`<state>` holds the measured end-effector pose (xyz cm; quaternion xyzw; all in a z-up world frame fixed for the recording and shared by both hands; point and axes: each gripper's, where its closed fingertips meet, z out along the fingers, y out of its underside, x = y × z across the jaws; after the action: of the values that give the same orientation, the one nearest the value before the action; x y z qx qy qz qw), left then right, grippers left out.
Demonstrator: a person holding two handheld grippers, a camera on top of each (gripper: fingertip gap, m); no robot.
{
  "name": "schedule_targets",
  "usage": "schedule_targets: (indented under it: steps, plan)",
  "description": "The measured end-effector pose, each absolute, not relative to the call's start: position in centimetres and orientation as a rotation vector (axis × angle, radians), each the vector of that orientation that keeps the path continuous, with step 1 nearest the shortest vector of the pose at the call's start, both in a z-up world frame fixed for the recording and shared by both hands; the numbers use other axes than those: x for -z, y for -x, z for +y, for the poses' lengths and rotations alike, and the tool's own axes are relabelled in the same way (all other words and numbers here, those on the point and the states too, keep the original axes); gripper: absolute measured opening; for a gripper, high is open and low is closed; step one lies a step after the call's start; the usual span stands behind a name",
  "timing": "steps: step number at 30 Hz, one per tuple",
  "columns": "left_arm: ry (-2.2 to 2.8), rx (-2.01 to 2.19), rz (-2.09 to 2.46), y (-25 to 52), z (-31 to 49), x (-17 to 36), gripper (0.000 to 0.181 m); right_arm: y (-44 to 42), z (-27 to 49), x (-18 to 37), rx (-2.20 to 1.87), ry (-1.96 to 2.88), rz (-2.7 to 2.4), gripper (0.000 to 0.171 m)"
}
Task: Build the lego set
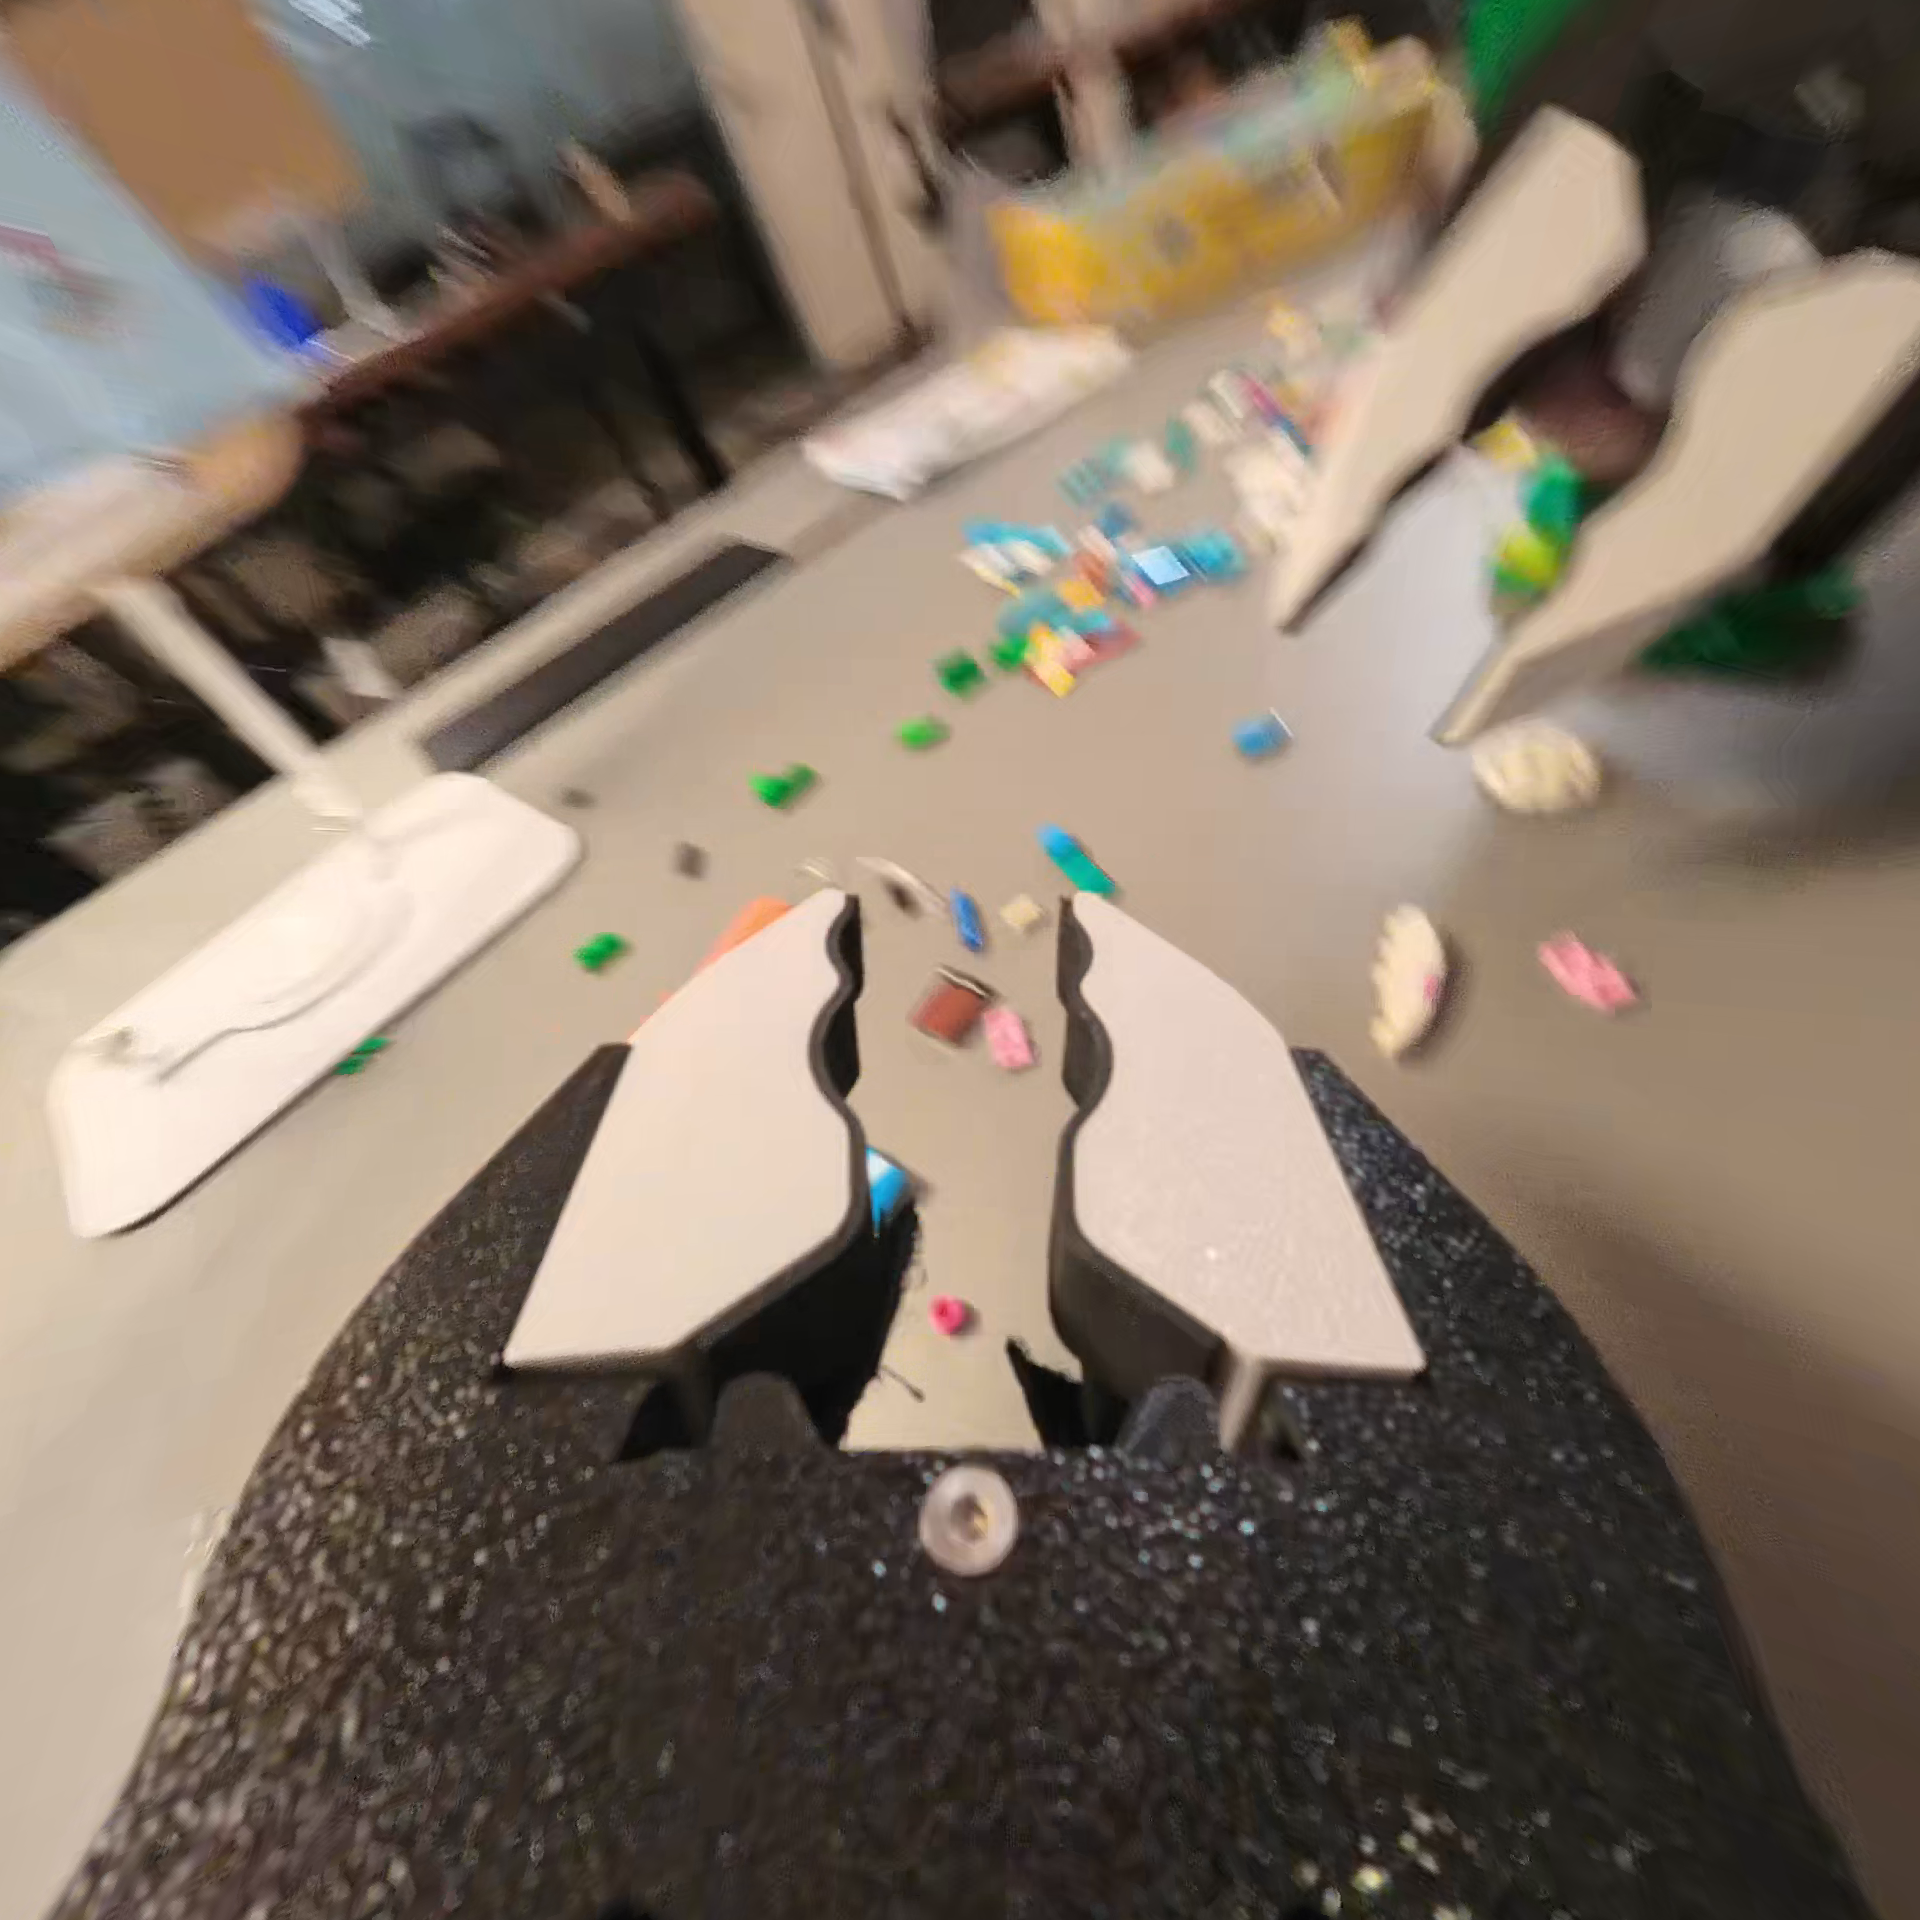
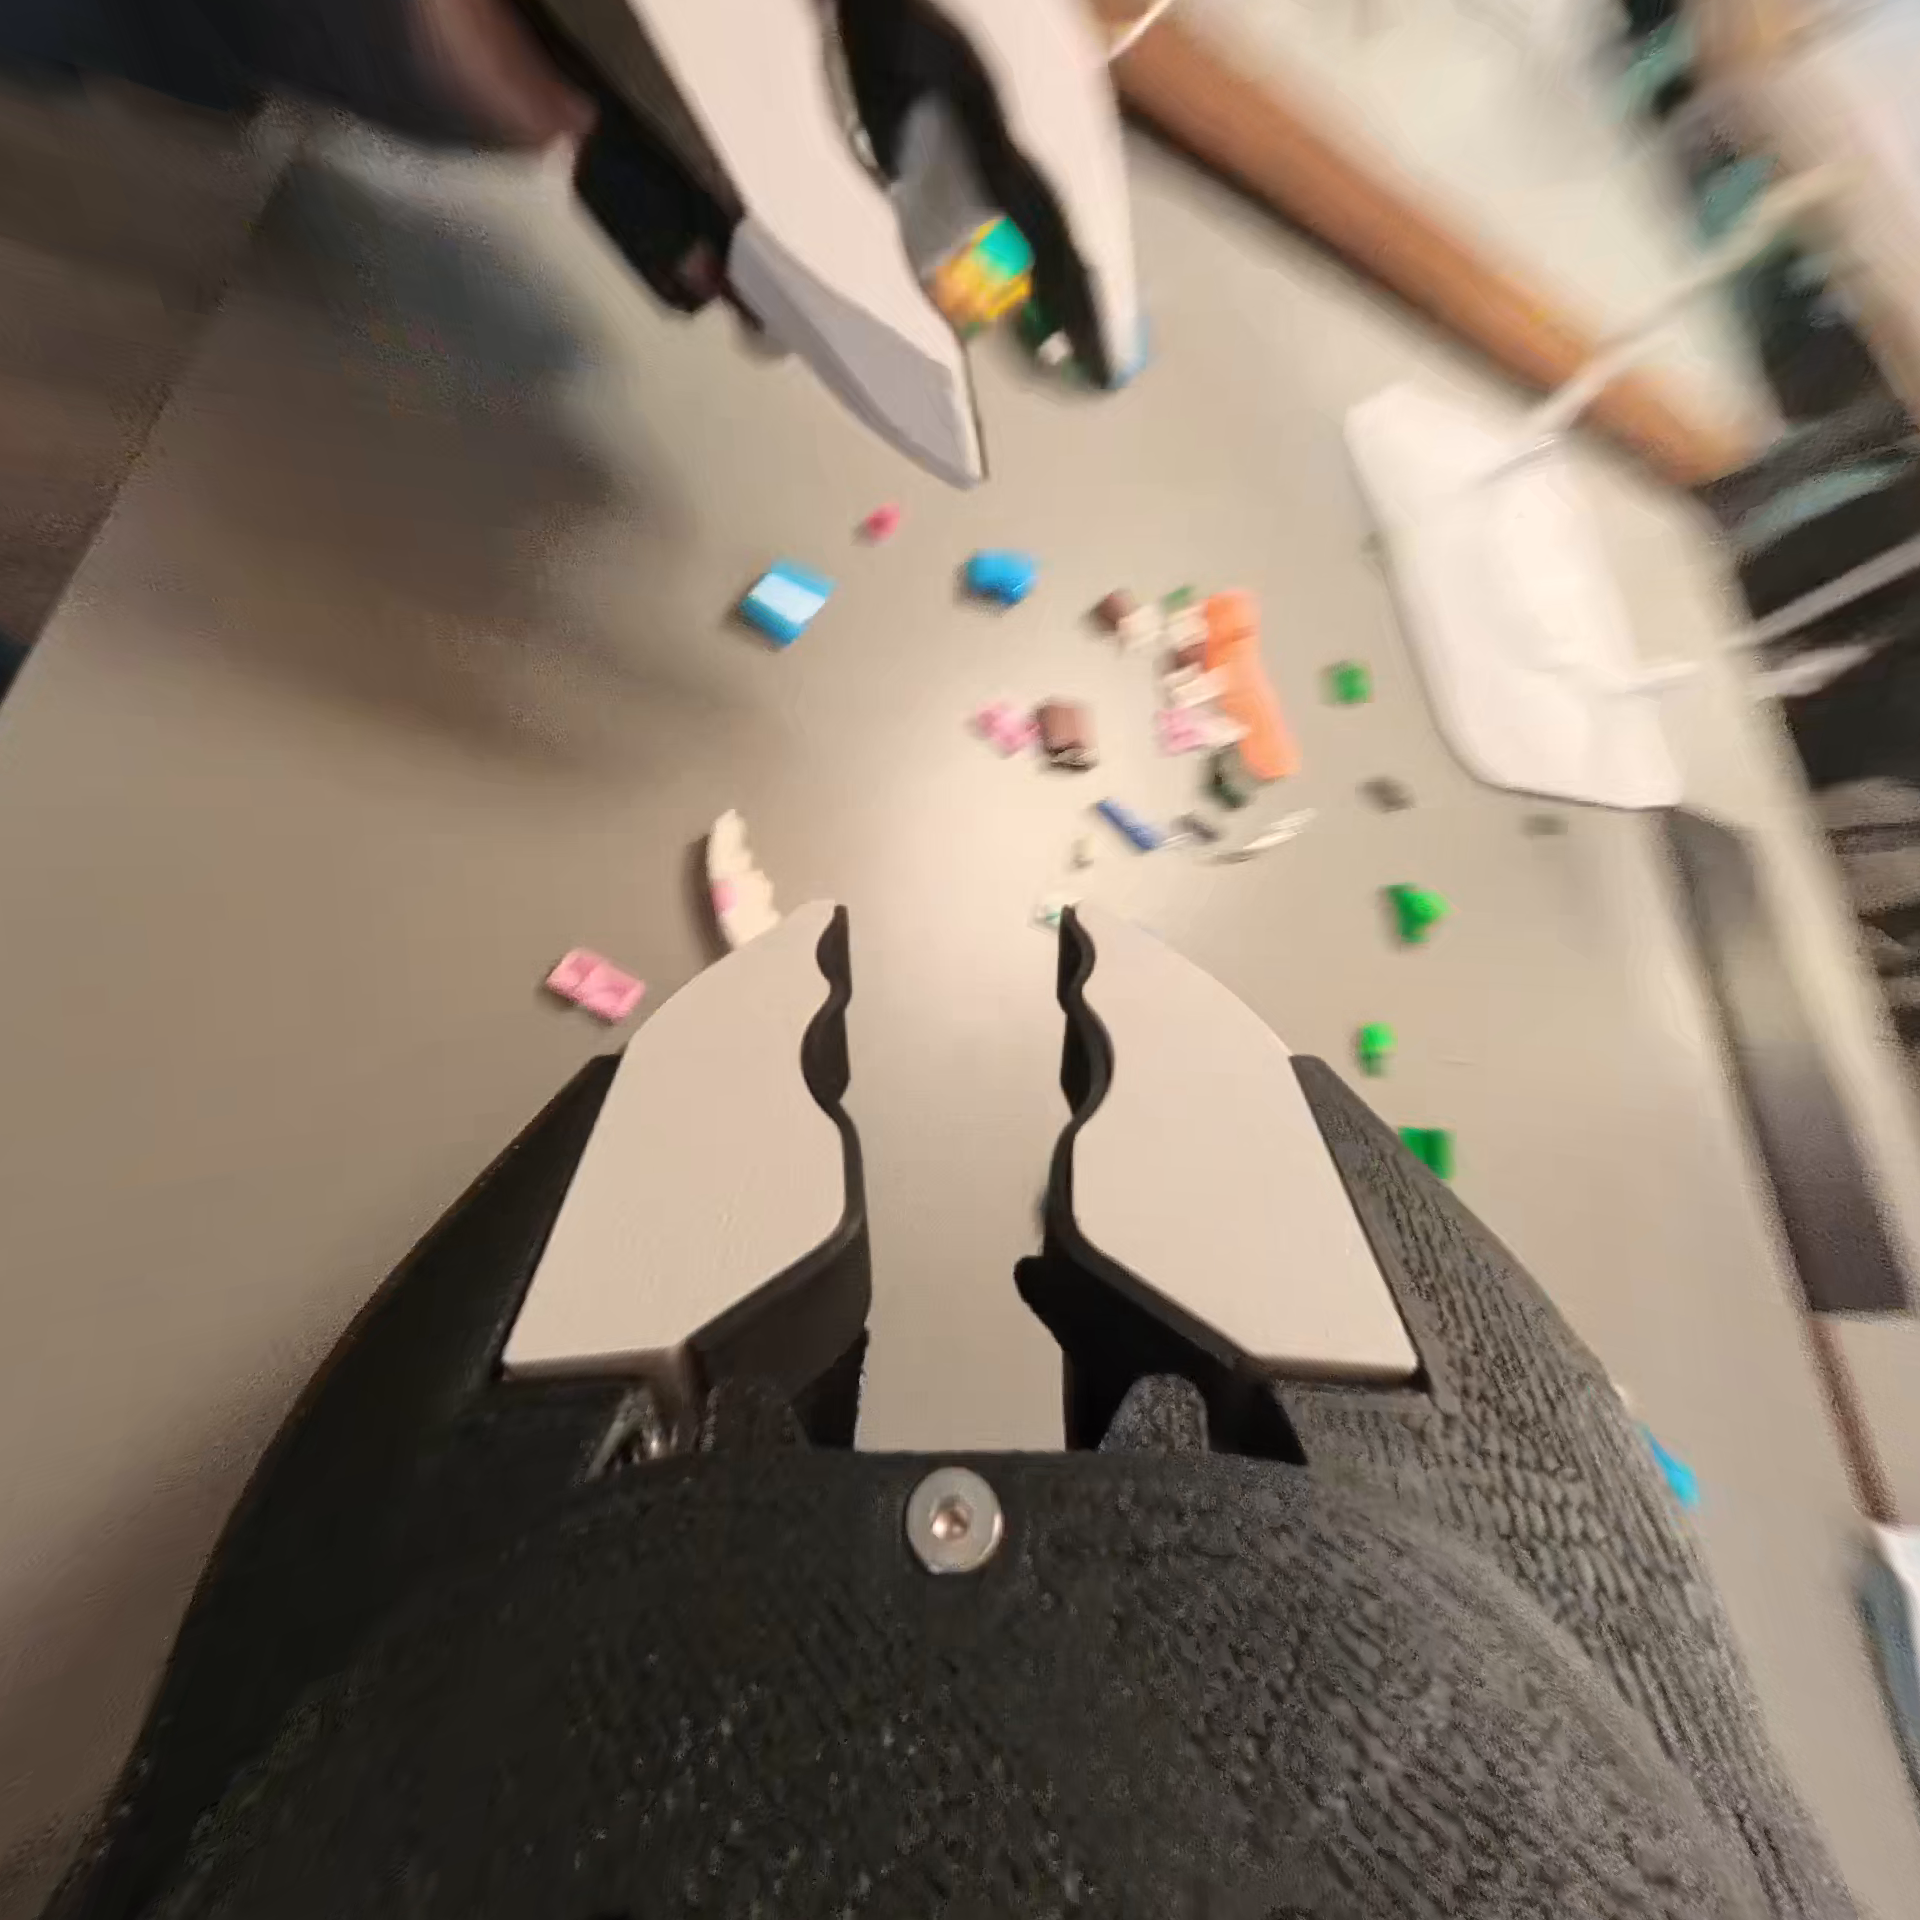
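Both views are motion-blurred. My left gripper (image 1: 961,909) is open and empty, low over the grey table (image 1: 1558,1195); a brown brick (image 1: 945,1013) and a pink brick (image 1: 1008,1036) lie on the table beyond its gap. My right gripper (image 2: 951,920) is open and empty above bare table, with the same brown brick (image 2: 1065,732) farther ahead. Each gripper shows in the other's view: the right (image 1: 1371,675) at upper right, the left (image 2: 1044,421) at top. A green-and-yellow build (image 1: 1527,540) shows through the right gripper's gap. A yellow-and-teal piece (image 2: 982,275) shows through the left's.
Loose bricks lie scattered: green bits (image 1: 781,784), blue bricks (image 2: 787,601), an orange piece (image 2: 1247,686), a pink plate (image 2: 594,982), white round pieces (image 1: 1408,977). A heap of bricks (image 1: 1091,582), a yellow box (image 1: 1195,229) and a green plate (image 1: 1745,623) lie farther back. A white flat stand base (image 1: 312,987) sits near the table edge.
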<state>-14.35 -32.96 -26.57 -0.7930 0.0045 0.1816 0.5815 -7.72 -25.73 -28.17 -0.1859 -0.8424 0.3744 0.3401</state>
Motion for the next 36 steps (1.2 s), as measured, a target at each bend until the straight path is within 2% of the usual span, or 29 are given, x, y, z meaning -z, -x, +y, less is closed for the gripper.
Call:
schedule_targets:
  steps: [4, 6, 11, 19, 25, 36]
  plan:
    - [1.496, -0.53, -0.23, 17.8, -35.0, 22.3, 0.029, 8.0, -21.0, 21.9, -1.045, 0.573, -1.467, 0.018]
    - [1.424, -0.577, -0.261, 18.4, -35.4, 22.1, 0.023, 6.7, -20.2, 21.0, -1.045, 0.571, -1.322, 0.0]
    - [1.422, -0.722, -0.189, 18.0, -35.9, 22.2, 0.0, 6.0, -20.7, 20.3, -1.0, 0.547, -1.277, 0.0]
    - [1.482, -0.825, -0.158, 17.9, -35.3, 23.1, 0.0, 5.7, -18.8, 19.5, -1.145, 0.671, -1.252, 0.0]
    - [1.525, -0.861, -0.104, 17.6, -34.7, 23.7, 0.0, 5.4, -16.0, 18.8, -1.03, 0.699, -1.296, 0.0]
    - [1.556, -0.841, -0.047, 17.1, -34.0, 24.1, 0.0, 0.7, -3.7, 16.9, -1.03, 0.955, -1.279, 0.008]
